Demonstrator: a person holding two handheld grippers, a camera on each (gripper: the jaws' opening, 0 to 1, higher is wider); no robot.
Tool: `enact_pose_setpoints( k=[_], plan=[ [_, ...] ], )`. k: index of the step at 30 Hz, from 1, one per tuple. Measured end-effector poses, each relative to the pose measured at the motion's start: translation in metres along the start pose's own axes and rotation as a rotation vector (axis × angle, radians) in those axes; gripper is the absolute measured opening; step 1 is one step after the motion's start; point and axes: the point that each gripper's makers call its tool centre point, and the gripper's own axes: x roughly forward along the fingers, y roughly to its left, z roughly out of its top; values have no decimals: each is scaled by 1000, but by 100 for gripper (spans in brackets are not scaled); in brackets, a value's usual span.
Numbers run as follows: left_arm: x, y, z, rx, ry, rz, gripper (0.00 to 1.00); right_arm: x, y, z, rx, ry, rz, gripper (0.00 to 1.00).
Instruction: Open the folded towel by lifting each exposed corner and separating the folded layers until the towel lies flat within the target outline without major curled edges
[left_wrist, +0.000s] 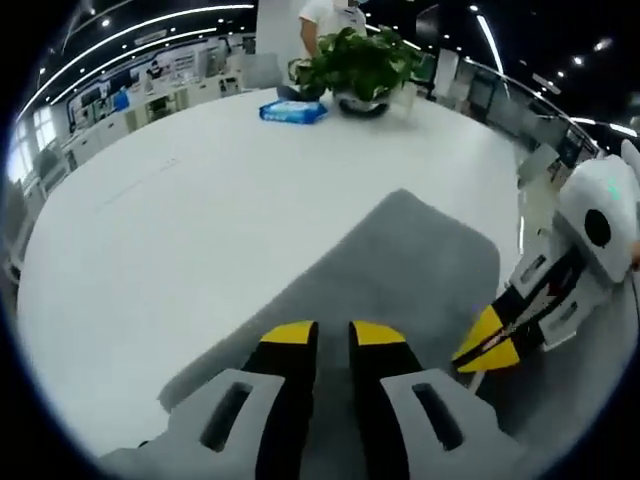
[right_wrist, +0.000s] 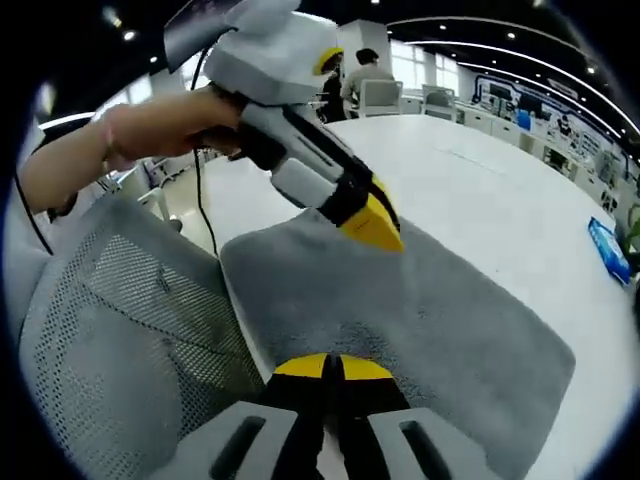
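Left hand-held gripper (left_wrist: 332, 335) over the towel's near edge, jaws slightly apart, holding nothing. Right hand-held gripper (right_wrist: 332, 368) jaws together, whether pinching cloth unclear. Grey towel (left_wrist: 400, 265) on the white surface (left_wrist: 200, 200): looks soft, light, limp; pinch corners. Plant (left_wrist: 360, 65) far beyond the towel.

Big white bench (left_wrist: 200, 230) here. Gray towel (left_wrist: 400, 270) lies flat just past the jaws, while a potted plant (left_wrist: 362, 65) and blue packet (left_wrist: 293, 111) sit far beyond.
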Motion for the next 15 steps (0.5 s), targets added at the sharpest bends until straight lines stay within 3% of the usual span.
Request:
enact_pose_setpoints(
  k=[5, 10, 15],
  plan=[
    [16, 9, -19, 17, 83, 18, 2, 9, 3, -11, -77, 50, 7, 0],
    [15, 13, -22, -25, 57, 20, 1, 10, 1, -12, -94, 55, 3, 0],
    [12, 13, -26, 37, 72, 42, 1, 8, -4, -15, -118, 73, -16, 0]
  ],
)
